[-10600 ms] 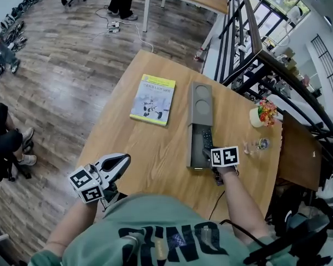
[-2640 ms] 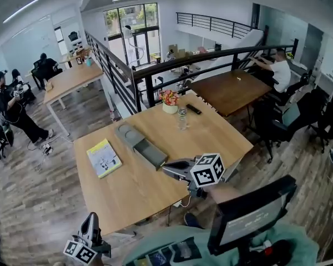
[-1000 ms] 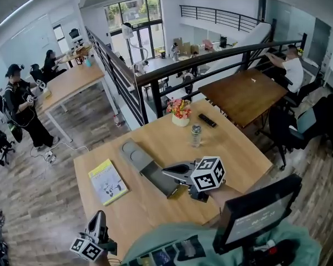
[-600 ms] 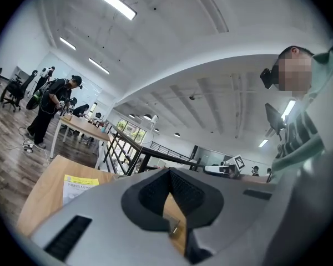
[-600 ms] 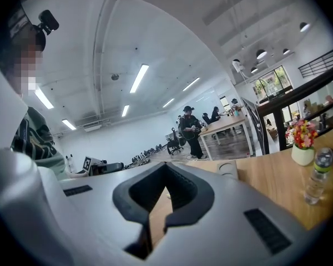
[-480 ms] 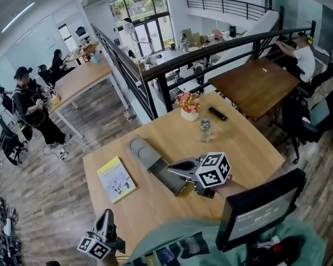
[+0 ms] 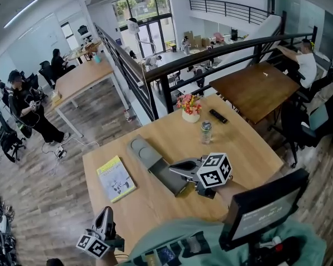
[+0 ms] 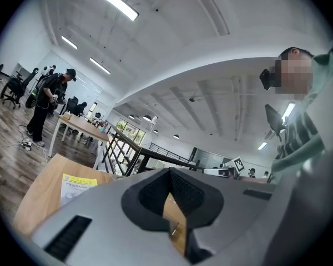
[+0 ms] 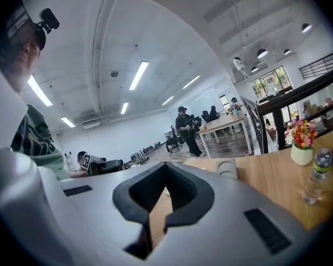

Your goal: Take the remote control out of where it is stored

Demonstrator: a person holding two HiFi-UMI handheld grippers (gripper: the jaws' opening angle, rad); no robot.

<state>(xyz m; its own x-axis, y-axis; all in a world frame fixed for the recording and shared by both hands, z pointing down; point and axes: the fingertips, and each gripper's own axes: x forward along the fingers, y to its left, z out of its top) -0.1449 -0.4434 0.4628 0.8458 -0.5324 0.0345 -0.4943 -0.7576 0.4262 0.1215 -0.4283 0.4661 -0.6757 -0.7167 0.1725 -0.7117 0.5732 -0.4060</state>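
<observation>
The black remote control (image 7: 218, 116) lies flat on the wooden table (image 7: 250, 148), at its far right beside the flower pot (image 7: 190, 106). The grey storage box (image 7: 141, 148) stands mid-table with its drawer (image 7: 167, 176) pulled out toward me; I see nothing in the drawer. My right gripper (image 7: 172, 168) hovers over the drawer's near end, shut and empty, its jaws closed tip to tip (image 9: 165, 173). My left gripper (image 7: 107, 218) hangs off the table's near left edge, also shut (image 8: 169, 173) with nothing in it.
A yellow booklet (image 7: 115, 178) lies left of the box. A water bottle (image 7: 206, 132) stands between the box and the remote. A black monitor (image 7: 263, 206) sits at my lower right. Railings, other tables and people fill the room beyond.
Over the last second only the head view has shifted a little; both grippers hold still. Since the earliest frame the remote has left the drawer and come to lie by the flower pot.
</observation>
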